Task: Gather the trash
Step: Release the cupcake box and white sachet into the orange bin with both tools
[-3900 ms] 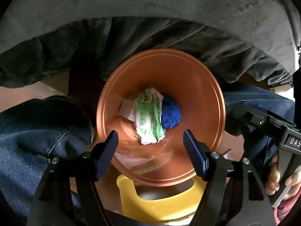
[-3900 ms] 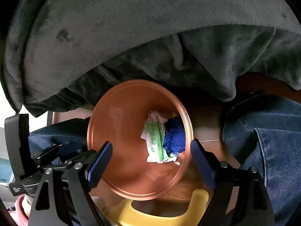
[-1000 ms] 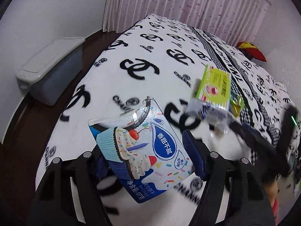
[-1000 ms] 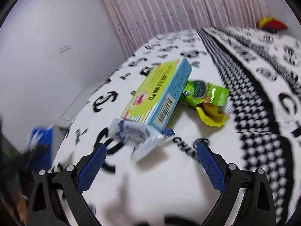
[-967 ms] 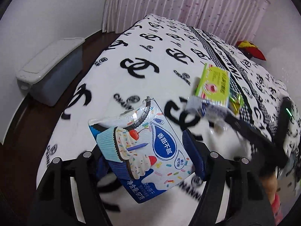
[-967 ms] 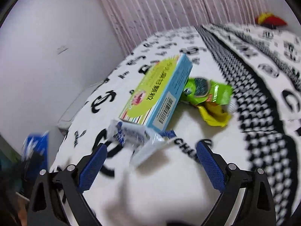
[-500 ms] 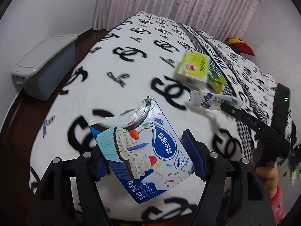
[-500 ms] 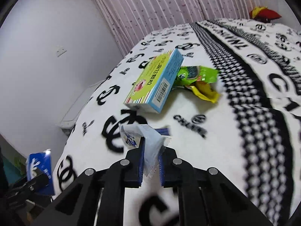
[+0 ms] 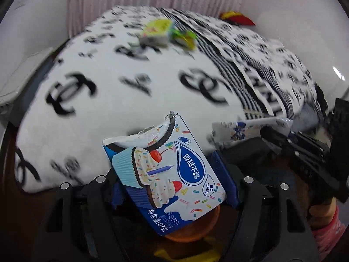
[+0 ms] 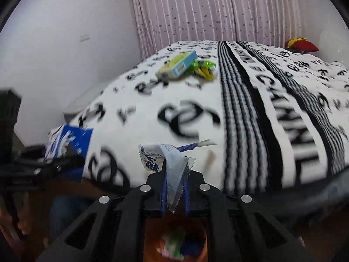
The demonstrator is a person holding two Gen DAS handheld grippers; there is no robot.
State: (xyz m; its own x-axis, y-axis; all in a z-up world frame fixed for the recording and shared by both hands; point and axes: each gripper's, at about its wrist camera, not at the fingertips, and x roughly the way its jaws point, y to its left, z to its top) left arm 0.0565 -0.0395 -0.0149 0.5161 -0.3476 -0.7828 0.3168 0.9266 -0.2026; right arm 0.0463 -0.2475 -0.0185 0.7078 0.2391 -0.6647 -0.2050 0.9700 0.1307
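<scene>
My left gripper (image 9: 173, 187) is shut on a blue and white cupcake biscuit box (image 9: 165, 174), torn open at the top. My right gripper (image 10: 175, 187) is shut on a crumpled white and blue wrapper (image 10: 165, 159); that wrapper also shows in the left wrist view (image 9: 244, 128). The biscuit box appears at the left of the right wrist view (image 10: 67, 142). An orange bin (image 10: 202, 240) with trash inside sits below my right gripper; its rim shows under the box in the left wrist view (image 9: 192, 233). A green and blue carton (image 10: 177, 65) and a green-yellow wrapper (image 10: 204, 67) lie far back on the bed.
The bed (image 10: 240, 109) has a white blanket with black logos and stripes. A grey lidded storage box (image 9: 19, 80) stands on the dark floor at the left. A pink curtain (image 10: 218, 11) hangs behind the bed. A red and yellow cushion (image 10: 302, 44) lies far right.
Both grippers have pulled back from the bed and lowered towards the bin. The right gripper shut on the white and blue wrapper and lifted it off the blanket. The left still holds the box.
</scene>
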